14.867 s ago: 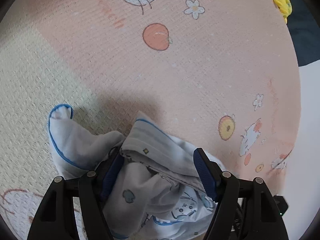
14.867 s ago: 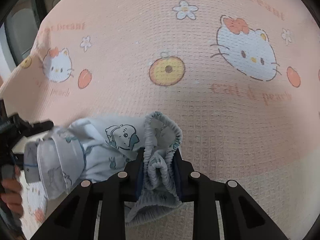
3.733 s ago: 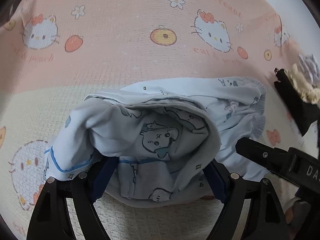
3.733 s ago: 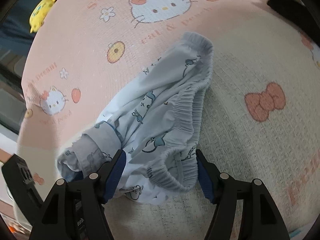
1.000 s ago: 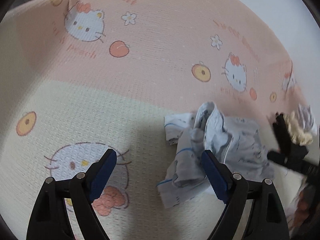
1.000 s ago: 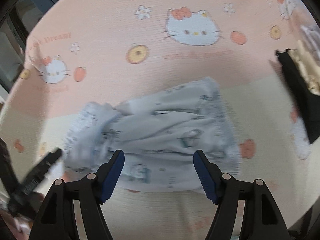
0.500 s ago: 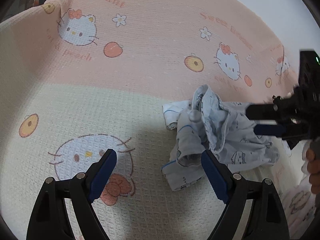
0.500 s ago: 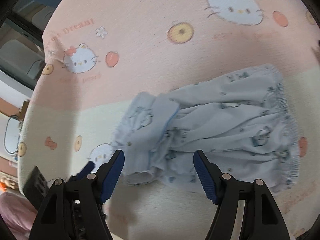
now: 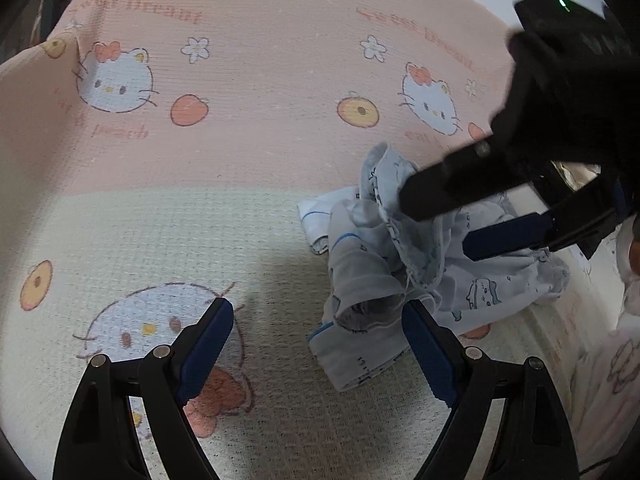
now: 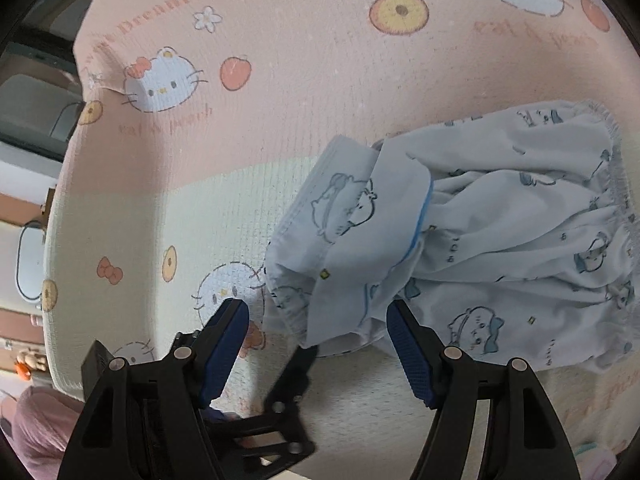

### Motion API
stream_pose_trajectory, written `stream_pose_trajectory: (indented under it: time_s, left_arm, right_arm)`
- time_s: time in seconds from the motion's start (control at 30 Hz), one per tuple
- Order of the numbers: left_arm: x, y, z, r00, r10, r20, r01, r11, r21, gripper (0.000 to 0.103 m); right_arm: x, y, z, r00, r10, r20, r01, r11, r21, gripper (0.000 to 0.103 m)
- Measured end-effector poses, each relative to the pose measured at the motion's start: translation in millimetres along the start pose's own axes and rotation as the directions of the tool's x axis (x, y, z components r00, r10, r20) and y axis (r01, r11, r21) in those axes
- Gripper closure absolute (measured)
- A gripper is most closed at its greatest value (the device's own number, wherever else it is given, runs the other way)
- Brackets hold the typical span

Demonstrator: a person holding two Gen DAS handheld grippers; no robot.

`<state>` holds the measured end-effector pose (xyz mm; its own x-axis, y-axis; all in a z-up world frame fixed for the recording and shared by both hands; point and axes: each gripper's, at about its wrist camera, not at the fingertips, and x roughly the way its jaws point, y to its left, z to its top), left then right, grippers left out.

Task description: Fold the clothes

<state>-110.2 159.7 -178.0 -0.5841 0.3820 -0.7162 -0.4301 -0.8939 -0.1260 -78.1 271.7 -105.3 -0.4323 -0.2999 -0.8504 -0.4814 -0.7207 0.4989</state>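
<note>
Plainly, the garment: a small pale-blue pair of printed pants (image 10: 500, 240) lies crumpled on the blanket (image 9: 248, 152), across the line where its pink band meets its cream band.
Handling: judged light, thin and limp; it should sag and bunch when lifted, and one layer could slip away from another.
Where to hold: the gathered elastic waistband (image 10: 618, 184) at the far right of the right wrist view looks the firmest edge; the blue-piped cuff (image 10: 424, 216) folded over the middle is the other likely hold.
Left gripper (image 9: 316, 344): jaws wide, nothing between the pads; its right finger stands just beside the near bunched leg, and I cannot tell whether it touches.
Right gripper (image 10: 316, 340): jaws wide, holding nothing, poised over the left end of the cloth.
Around: a person's pink sleeve (image 10: 36, 428) at the lower left of the right wrist view; pale printed fabric (image 9: 604, 380) at the right edge of the left wrist view.
In the way: the two grippers crowd the same end, so each may block the other.
</note>
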Motion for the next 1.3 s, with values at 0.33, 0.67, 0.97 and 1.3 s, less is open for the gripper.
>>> stream_pose_trajectory:
  time_s: [0.33,0.67,0.97,1.3]
  left_arm:
    - [-7,8,5,0.999,-0.038,0.029,0.039,0.998,-0.044,0.017]
    - [-29,-2,19,0.995,-0.055,0.085,0.058,0.998,-0.026,0.017]
    - [-31,-36,27,0.990,-0.099,0.100,0.096,0.995,0.034,0.017]
    - [-11,-75,31,0.989,-0.126,0.082,0.118,0.988,0.097,0.017]
  right_arm:
    - [24,23,13,0.990,-0.143,-0.008,0.142,0.988,-0.067,0.032]
    - [10,7,14,0.989,-0.143,0.048,0.147,0.986,-0.082,0.082]
    - [-14,-26,28,0.998,0.013,0.061,-0.015,0.999,0.038,0.082]
    - [-21,-46,30,0.998,0.050,0.047,-0.053,0.997,0.048,0.082]
